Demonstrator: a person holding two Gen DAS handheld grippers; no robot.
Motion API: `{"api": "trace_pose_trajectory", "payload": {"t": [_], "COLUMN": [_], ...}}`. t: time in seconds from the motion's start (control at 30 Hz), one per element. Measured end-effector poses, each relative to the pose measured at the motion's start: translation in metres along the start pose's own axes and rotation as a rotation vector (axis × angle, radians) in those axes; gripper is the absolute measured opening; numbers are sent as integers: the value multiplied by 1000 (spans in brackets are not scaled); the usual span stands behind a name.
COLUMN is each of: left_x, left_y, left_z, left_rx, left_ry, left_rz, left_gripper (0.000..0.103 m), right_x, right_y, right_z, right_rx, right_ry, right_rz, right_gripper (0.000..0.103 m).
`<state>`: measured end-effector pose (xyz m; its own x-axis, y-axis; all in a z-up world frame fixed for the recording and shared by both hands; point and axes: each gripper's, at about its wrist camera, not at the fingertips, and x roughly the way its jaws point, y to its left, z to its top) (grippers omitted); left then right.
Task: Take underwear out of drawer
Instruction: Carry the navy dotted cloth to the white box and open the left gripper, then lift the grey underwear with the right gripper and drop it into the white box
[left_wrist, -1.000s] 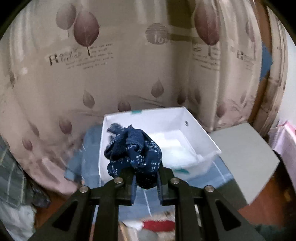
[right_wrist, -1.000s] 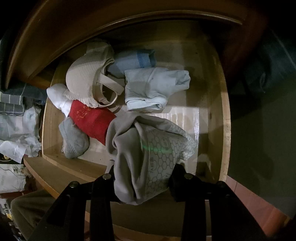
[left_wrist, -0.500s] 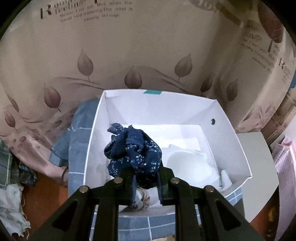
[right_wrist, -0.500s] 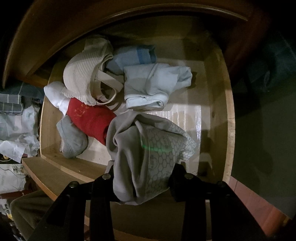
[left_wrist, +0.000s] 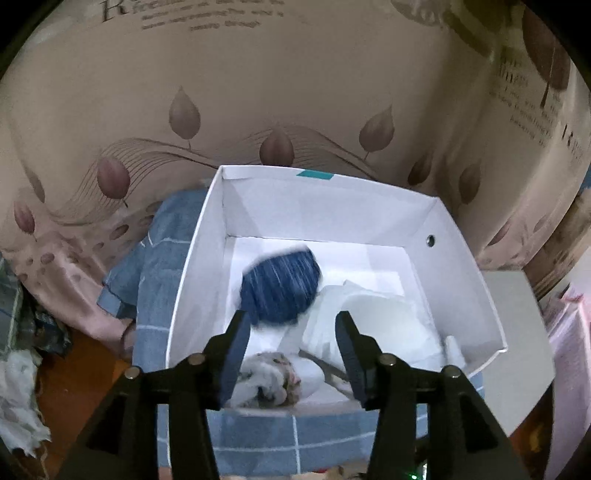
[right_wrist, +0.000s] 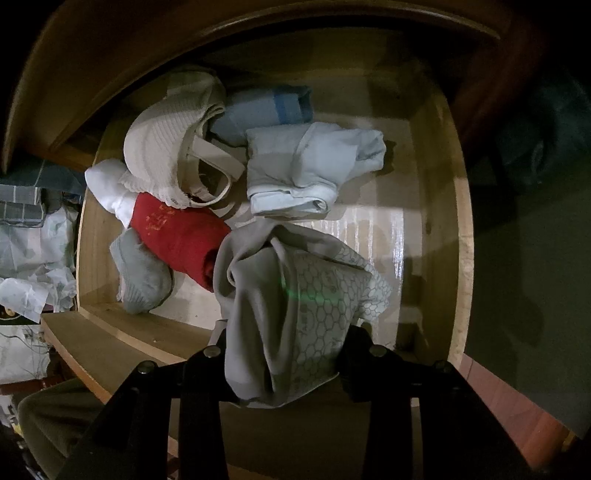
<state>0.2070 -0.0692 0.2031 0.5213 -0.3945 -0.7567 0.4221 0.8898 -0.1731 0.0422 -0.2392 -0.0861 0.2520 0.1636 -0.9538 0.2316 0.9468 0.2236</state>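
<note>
The left hand-held gripper (left_wrist: 291, 339) has just been opening, nothing between its jaws; blue underwear (left_wrist: 280, 286) blurs inside the box (left_wrist: 476, 291). The right hand-held gripper (right_wrist: 286, 354) clamps grey underwear (right_wrist: 291, 306) over the drawer (right_wrist: 428, 206); red cloth (right_wrist: 177, 236) at nine o'clock.

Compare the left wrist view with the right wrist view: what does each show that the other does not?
Left wrist only: the white cardboard box with white garments in it, the blurred dark blue patterned underwear dropping in, the left gripper whose fingers have just been opening with nothing between them, and the leaf-print curtain.

Right wrist only: the open wooden drawer, its folded garments, including a red one, and the right gripper shut on grey hexagon-print underwear.

Shared: nothing identifiable, only each gripper's own black fingers.
</note>
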Motion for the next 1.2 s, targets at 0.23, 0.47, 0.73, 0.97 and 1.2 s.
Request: {"api": "trace_pose_trajectory", "payload": {"t": [0.23,0.47,0.73,0.97,1.2], "left_x": [-54,-122,-138,-100,-70], "left_y": [23,58,112,125,117], "left_z": [-23,-33,-92,-169,-206], "left_rx": [-10,50,-54,-199,-271], "left_ry": [-13,-73,-99,-98,-204], "left_rz": [-16,133,189,179,296], "left_gripper": [49,50,55,55,55], "right_x": [-2,-22,-64,-92,-132], "right_y": [-3,-2,10,16,24], "right_z": [0,0,-4,-14,-23], "right_rx": [8,-10,-52,-57,-69], "right_ry": [-19,-126,-269,-281,-290], "right_rz": [8,16,44,56,93], "right_gripper": [36,36,35,35,35]}}
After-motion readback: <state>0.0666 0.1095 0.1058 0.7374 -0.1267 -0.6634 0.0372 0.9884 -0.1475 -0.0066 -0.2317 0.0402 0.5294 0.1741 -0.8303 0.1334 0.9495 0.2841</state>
